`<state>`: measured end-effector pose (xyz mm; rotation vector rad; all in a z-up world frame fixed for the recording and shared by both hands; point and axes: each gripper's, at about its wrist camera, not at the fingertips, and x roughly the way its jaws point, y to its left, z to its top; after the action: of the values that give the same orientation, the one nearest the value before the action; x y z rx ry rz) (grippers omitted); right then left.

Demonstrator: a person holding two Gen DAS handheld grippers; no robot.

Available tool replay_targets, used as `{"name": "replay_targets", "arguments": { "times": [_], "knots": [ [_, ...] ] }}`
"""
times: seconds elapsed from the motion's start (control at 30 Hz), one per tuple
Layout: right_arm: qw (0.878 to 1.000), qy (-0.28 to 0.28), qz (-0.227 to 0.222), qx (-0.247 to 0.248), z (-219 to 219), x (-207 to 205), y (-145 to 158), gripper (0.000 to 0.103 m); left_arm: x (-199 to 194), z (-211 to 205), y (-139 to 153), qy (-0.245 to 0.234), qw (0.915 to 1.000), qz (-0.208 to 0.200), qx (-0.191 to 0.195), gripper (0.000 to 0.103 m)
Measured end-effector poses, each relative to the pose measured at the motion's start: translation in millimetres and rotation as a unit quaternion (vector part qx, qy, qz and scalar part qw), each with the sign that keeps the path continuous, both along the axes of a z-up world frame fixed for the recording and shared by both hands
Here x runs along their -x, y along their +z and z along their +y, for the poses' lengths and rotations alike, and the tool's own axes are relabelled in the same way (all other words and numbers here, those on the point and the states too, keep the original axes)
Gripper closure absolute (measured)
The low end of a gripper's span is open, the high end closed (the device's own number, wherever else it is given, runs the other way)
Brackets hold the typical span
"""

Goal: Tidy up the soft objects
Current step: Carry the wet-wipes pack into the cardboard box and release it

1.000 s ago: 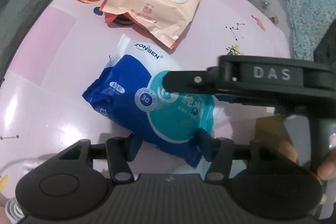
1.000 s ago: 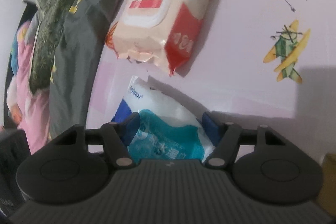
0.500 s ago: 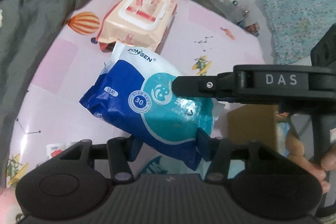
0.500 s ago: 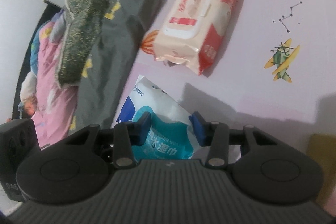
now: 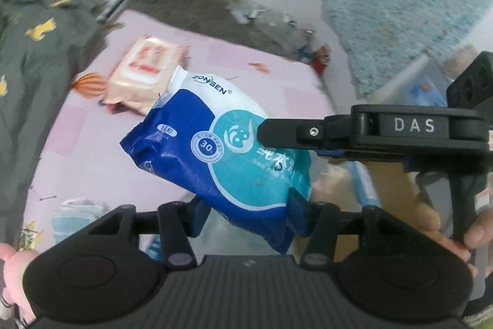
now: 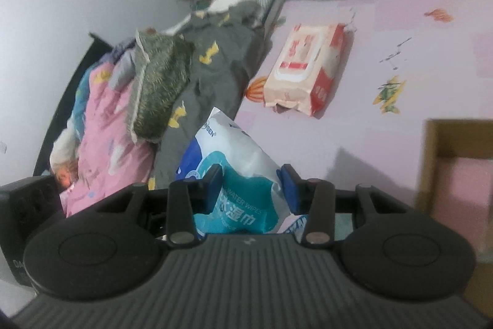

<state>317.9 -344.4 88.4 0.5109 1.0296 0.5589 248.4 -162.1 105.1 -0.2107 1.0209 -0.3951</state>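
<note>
Wipes in a soft blue, teal and white plastic pack (image 5: 222,156) hang in the air above the pink patterned mat (image 5: 271,88), held from two sides at once. The left claw (image 5: 246,213) pinches the pack's lower end between its blue-padded fingers (image 5: 297,213), and the right claw (image 6: 251,184) pinches the same pack near its teal end, its black finger lying across the printed face in the left wrist view. A person's hand (image 5: 443,233) grips the handle of the right tool. On the mat beyond the lifted pack lies a peach and red wipes packet with a white flip lid (image 6: 308,70), flat and well apart from the held one. A grey blanket with yellow shapes (image 6: 215,73) and a pink quilt (image 6: 101,119) are heaped along the mat's edge. A brown cardboard box (image 6: 431,162) sits at the right side of the right wrist view.
</note>
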Motion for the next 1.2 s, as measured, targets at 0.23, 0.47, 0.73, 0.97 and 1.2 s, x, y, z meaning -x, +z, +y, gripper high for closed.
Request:
{"name": "replay_targets", "arguments": {
  "times": [0.23, 0.47, 0.73, 0.97, 1.2],
  "knots": [
    [0.997, -0.077, -0.015, -0.022, -80.8, 71.1, 17.5, 0.062, 32.6, -72.9, 13.0, -0.075, 0.9969, -0.022, -0.005, 0.050],
    [0.984, -0.172, -0.005, -0.038, -168.3, 147.3, -0.3, 0.062, 54.8, -154.9, 0.2, -0.174, 0.9845, -0.009, -0.021, 0.050],
    [0.964, -0.249, 0.053, -0.070, -233.8, 207.0, -70.9, 0.061, 65.1, -219.4, -55.5, -0.265, 0.9598, 0.042, -0.082, 0.050],
    [0.951, -0.261, 0.164, -0.016, -234.9, 196.6, -149.6, 0.061, 61.4, -196.4, -55.1, -0.256, 0.9629, 0.022, -0.084, 0.048],
    [0.954, -0.249, 0.162, 0.043, -225.1, 188.8, -147.5, 0.059, 58.7, -148.2, -18.9, -0.233, 0.9708, -0.022, -0.055, 0.041]
  ]
}}
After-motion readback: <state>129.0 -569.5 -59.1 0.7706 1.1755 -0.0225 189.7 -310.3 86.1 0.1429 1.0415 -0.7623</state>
